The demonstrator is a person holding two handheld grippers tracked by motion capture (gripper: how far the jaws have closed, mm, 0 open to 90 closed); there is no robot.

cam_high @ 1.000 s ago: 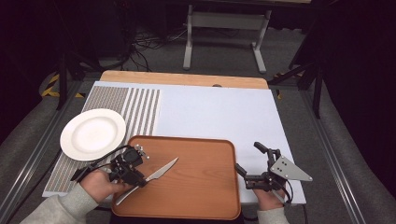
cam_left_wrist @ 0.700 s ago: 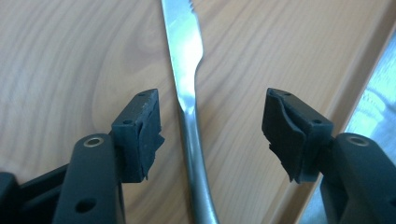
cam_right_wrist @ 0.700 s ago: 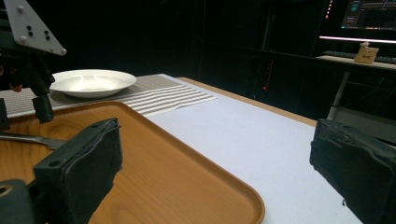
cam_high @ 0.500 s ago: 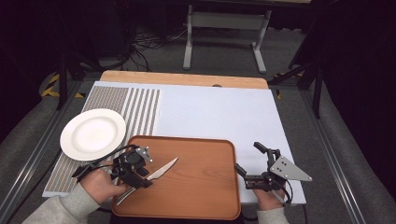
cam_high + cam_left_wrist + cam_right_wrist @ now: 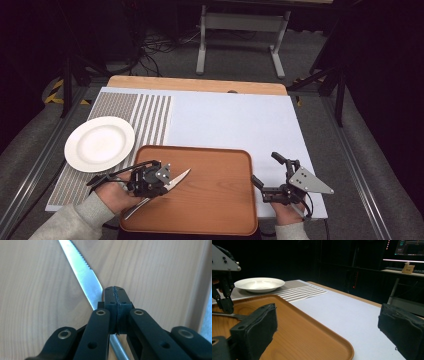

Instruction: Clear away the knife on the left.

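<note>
My left gripper (image 5: 167,184) has just closed on the silver serrated table knife (image 5: 85,277) near the brown wooden tray's (image 5: 220,200) left edge, my right gripper (image 5: 267,172) wide apart beside its right edge.

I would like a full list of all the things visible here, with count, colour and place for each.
knife: one, silver, on the tray, gripped by the left tongs
tray: one, brown wood, near edge of the table
plate: one, white, on the striped mat, left of the tray
striped mat: one, grey and white, left part of the table
table: one, pale top
left tongs: black, just closed on the knife
right tongs: black, open, right of the tray
</note>
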